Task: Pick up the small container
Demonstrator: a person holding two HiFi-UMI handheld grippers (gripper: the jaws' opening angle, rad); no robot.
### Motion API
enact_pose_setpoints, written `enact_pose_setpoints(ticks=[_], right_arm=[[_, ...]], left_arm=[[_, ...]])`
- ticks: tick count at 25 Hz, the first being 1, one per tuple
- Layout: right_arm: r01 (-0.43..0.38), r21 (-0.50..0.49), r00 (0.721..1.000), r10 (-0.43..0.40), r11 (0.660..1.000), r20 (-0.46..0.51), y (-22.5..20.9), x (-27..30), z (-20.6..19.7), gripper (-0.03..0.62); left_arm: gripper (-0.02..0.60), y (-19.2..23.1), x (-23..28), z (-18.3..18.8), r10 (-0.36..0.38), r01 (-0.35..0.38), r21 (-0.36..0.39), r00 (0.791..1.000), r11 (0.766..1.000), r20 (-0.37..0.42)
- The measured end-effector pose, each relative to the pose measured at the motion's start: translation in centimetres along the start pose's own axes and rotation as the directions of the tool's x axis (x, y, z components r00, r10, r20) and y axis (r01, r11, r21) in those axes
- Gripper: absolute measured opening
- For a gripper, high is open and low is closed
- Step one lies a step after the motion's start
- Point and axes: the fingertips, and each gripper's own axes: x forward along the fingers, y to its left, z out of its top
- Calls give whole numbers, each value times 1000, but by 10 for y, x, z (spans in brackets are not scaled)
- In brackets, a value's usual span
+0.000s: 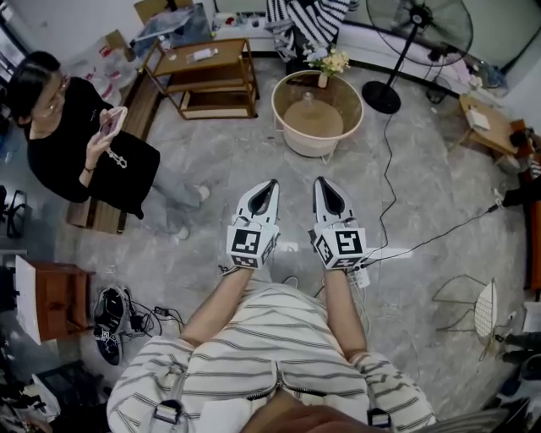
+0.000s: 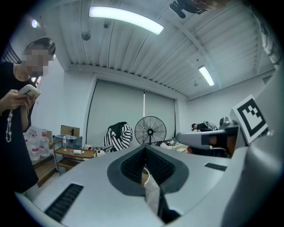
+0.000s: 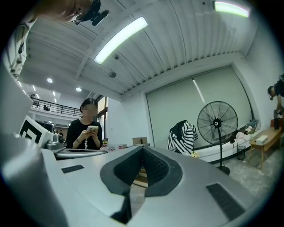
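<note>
Grippers idle: left gripper (image 1: 271, 183) and right gripper (image 1: 322, 182) both have jaws pressed together, empty. Container (image 1: 323, 79), likely the flower holder, stands at twelve o'clock on the round counter (image 1: 292, 138), well apart. Advise spreading jaws before approach.

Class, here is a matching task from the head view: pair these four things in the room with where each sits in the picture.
Things:
1. round beige tub
2. black pedestal fan
3. brown wooden two-shelf trolley
4. black sneaker

Places:
A. lower left
B. upper middle
C. upper right
D. upper left

Pairs: 1-B, 2-C, 3-D, 4-A.
</note>
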Motion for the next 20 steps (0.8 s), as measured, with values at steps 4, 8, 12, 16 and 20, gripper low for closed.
enact_pose_setpoints(ticks=[4,8,12,16,20], right_arm=[[-20,12,1000,20,1000,-3,-6,11,-7,6],[-24,4,1000,24,1000,-11,-23,34,-14,6],[-28,-13,1000,28,1000,-12,-45,80,-15,6],[-37,-29,999,37,999,-12,-71,143,-12,6],[-20,-23,1000,20,1000,-24,-97,210,-2,6]], left_arm=[[2,4,16,-7,10,-10,-10,1000,1000,-6],[2,13,47,-19,4,-4,-29,1000,1000,-4],[2,40,97,-24,-3,4,-42,1000,999,12],[2,78,157,-17,0,2,-45,1000,999,27],[2,122,215,-3,-8,9,-48,1000,999,27]])
